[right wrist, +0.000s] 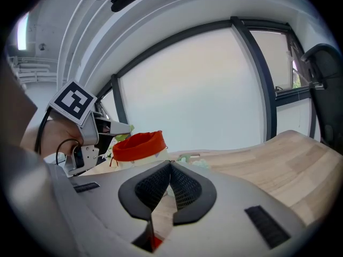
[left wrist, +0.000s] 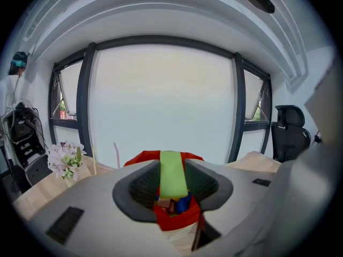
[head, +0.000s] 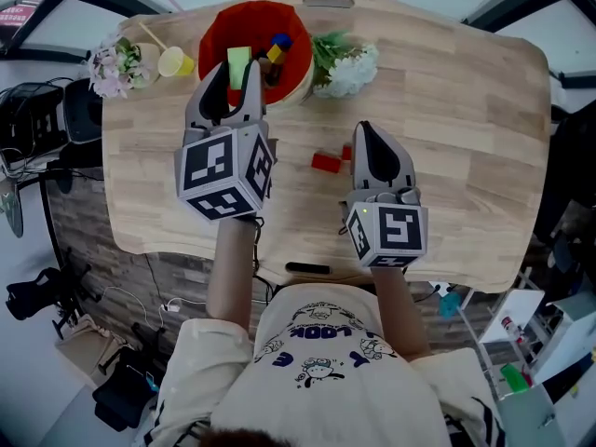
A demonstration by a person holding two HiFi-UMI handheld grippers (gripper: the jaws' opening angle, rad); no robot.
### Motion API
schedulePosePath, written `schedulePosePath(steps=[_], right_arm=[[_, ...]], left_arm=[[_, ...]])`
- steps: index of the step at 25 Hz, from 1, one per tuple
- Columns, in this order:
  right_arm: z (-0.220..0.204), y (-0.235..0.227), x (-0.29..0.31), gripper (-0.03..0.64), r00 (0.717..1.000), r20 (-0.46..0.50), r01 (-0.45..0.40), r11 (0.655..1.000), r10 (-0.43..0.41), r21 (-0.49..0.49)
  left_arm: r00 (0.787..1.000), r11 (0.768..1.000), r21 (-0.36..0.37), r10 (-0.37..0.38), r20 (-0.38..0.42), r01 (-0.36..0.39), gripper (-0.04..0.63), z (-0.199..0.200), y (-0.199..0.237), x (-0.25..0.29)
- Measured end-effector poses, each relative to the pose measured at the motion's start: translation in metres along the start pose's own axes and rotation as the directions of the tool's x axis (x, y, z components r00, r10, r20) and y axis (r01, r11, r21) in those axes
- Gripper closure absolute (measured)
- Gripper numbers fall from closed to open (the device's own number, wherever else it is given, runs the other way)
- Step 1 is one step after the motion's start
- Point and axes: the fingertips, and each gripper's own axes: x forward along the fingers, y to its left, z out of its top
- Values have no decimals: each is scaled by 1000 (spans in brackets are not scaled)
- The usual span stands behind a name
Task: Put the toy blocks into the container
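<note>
A light green block (left wrist: pixel 173 171) is clamped between the jaws of the left gripper (head: pixel 238 73), over the red container (head: pixel 219 28) — the right gripper (head: pixel 364 130) is shut, empty, just beside a red block (head: pixel 326 163) left on the table (head: pixel 466 110)

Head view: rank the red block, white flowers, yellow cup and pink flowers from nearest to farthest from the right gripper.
From the right gripper:
1. red block, just to its left, close beside it.
2. white flowers, ahead of it, right of the container.
3. yellow cup, on the container's left side.
4. pink flowers, farthest left, past the cup.
</note>
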Motion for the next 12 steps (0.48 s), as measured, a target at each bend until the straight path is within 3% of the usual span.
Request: schedulePosePath(steps=[12], right_arm=[[-4,-6,8,614,1000,-18,3,1000,-3,1]], left_arm=[[998,998,-3,60,15,-60,422,0,9,8]])
